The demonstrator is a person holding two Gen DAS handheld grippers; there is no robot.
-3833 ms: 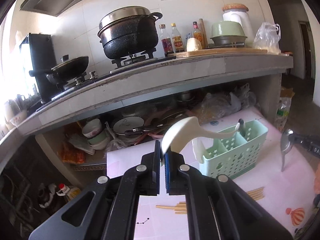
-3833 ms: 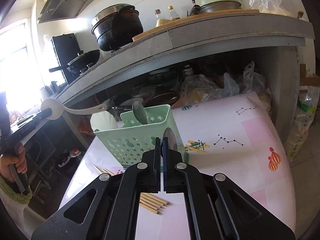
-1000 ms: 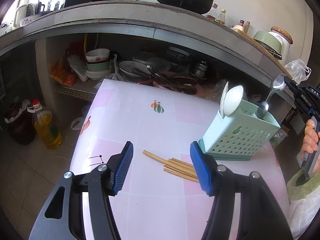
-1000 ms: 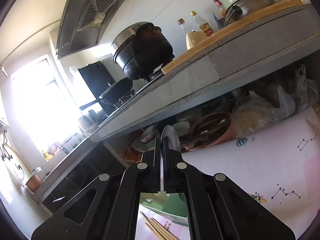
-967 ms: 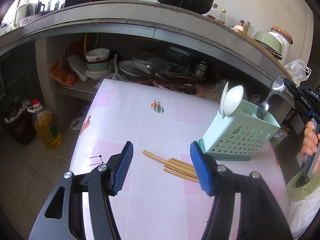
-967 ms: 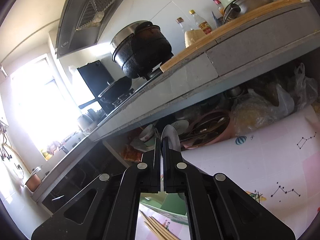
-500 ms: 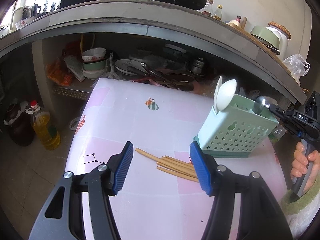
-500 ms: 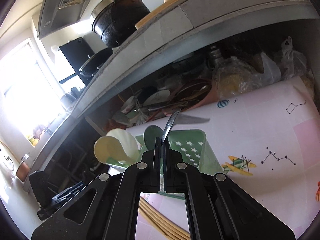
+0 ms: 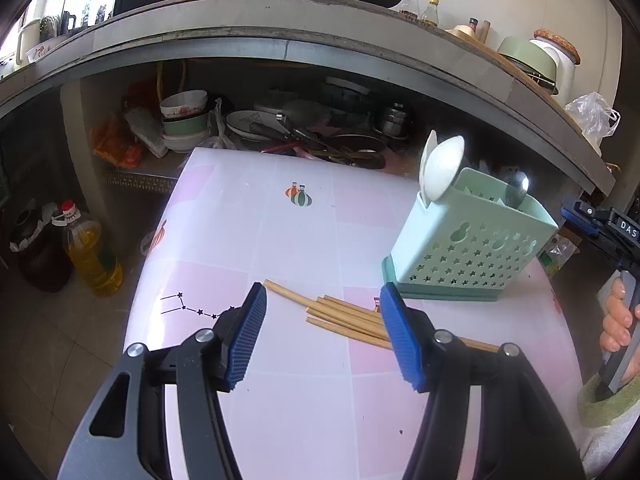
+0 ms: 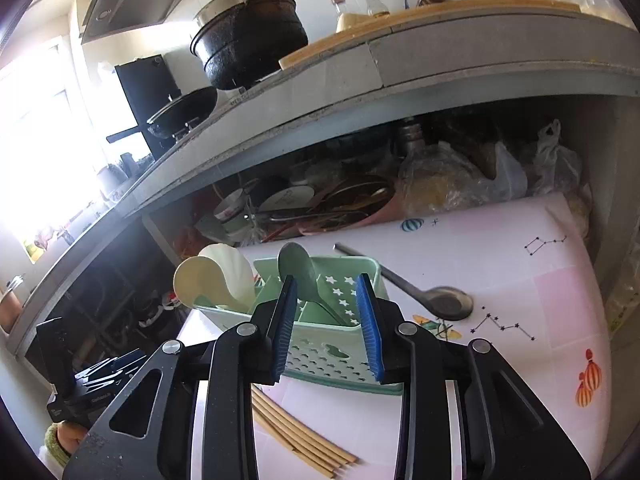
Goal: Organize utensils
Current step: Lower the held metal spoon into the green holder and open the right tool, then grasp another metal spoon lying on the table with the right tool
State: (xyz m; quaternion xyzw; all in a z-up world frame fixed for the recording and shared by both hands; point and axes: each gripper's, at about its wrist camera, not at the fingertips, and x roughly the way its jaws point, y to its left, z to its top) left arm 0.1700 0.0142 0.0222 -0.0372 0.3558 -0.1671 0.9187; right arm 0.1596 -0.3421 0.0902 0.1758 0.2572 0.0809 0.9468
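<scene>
The tabletop (image 9: 304, 240) wears a smooth, shiny pink and white cover with small printed pictures. The caddy (image 9: 472, 252) is pale green plastic, matt, with star holes punched in its wall. Two white spoons (image 9: 442, 168) standing in it look like smooth plastic. A shiny metal spoon (image 9: 516, 192) catches the light beside them. Another metal spoon (image 10: 424, 292), dull grey, lies on the tabletop at the right of the frame. The chopsticks (image 9: 344, 314) are plain light wood, matt. Each hand-held gripper (image 9: 322, 336) (image 10: 326, 324) is black matt plastic with blue ribbed rubbery pads (image 9: 248, 336) and shiny metal screws. The big pot (image 10: 248, 44) at the top looks black and rough.
</scene>
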